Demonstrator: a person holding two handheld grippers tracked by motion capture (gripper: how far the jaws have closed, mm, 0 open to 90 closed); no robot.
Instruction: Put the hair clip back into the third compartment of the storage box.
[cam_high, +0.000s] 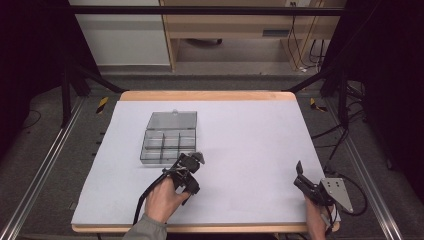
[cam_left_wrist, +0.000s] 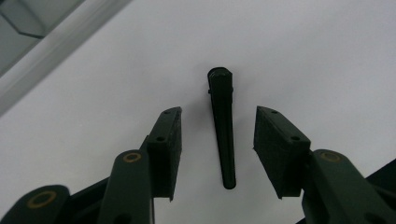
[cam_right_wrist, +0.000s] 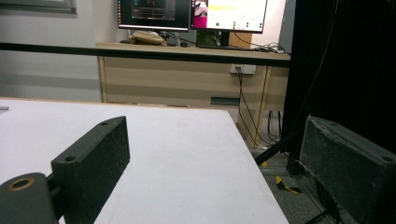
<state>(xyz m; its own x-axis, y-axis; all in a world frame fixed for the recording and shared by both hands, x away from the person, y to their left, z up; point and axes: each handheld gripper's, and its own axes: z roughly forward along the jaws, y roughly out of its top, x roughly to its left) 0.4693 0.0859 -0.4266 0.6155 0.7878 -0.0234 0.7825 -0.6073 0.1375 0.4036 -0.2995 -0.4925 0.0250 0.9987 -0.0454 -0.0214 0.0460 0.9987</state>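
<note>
Between the pads of the left gripper (cam_left_wrist: 218, 140) a slim black tapered piece (cam_left_wrist: 222, 128) is lying flat on the white table (cam_left_wrist: 327, 56), and the jaws are standing partly apart on either side of it, gaps on both sides, not pressing it yet. So the pick is only getting set up: the gripper is lined up along the piece, but nothing is being held or lifted at this point. My guess is that the piece is heading for the clear compartment box (cam_high: 168, 140), which is sitting open just beyond the gripper with its lid folded back, so closing on it, lifting and dropping it in are all left to do.

Over at the near right corner, the right gripper (cam_high: 303, 176) is resting low with its jaws wide apart and nothing between them, pointing off past the table edge toward a desk with monitors (cam_right_wrist: 191, 14).

Hard-to-see stuff: from the high view the left gripper (cam_high: 192, 162) and the hand (cam_high: 162, 197) are covering the black piece, so I'm not making out exactly how near it is to the box. Only a blurry corner of the box (cam_left_wrist: 21, 21) is creeping into the left gripper view. Whether the compartments are holding anything, I can't tell; too small and see-through.
</note>
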